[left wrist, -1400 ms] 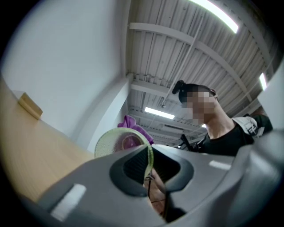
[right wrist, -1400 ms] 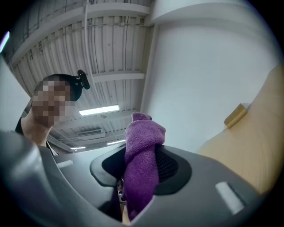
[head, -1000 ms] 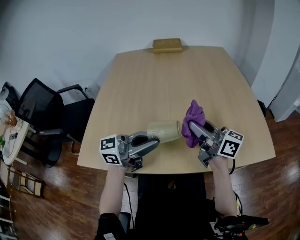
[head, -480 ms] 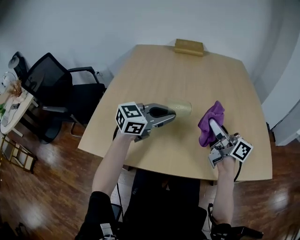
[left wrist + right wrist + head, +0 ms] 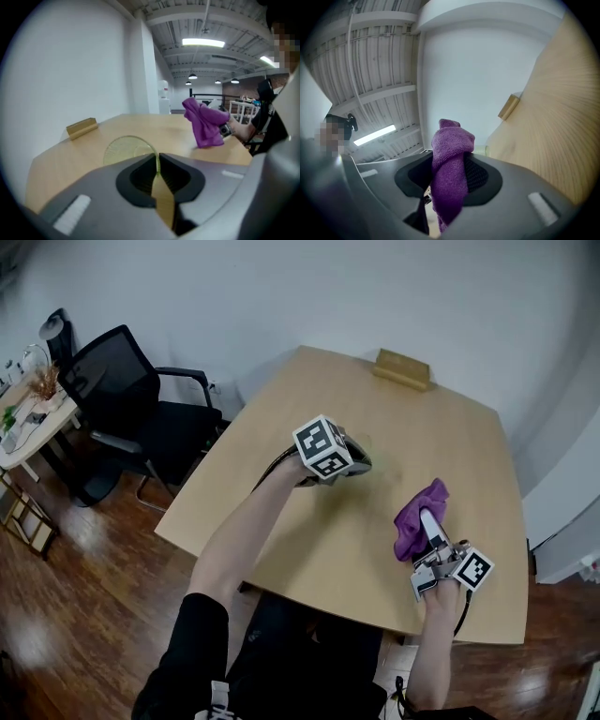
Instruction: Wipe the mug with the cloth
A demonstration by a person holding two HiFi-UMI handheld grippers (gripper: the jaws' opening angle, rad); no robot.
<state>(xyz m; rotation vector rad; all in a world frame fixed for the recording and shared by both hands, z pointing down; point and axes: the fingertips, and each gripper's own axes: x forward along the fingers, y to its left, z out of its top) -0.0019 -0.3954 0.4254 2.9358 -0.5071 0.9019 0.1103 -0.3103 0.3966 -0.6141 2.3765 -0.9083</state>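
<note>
Head view, with both claw views. The wooden worktop (image 5: 450, 442) is wide at the near side and narrows toward the wall. Its only other load is a small wooden block (image 5: 403, 369), which lies at the far edge. Bare wood stretches on every side of the mug (image 5: 368, 442), which sits near the worktop's middle, well apart from all edges. A black office chair (image 5: 122, 390) stands on the dark plank floor (image 5: 66, 587) off the left edge, with a small side table (image 5: 28, 423) beyond it.

The left claw (image 5: 361, 463) is nearly closed on the mug's thin wall, one pad inside the rim and one outside. The mug is translucent yellow-green, and from the left claw view it shows a round outline and a ribbed surface. Whether its underside touches the worktop cannot be told.

The right claw (image 5: 427, 518) is over the near right part of the worktop, close to the front edge and well apart from the mug. It is clamped on a bunched purple cloth (image 5: 415, 518), whose folds stand up above the pads.
</note>
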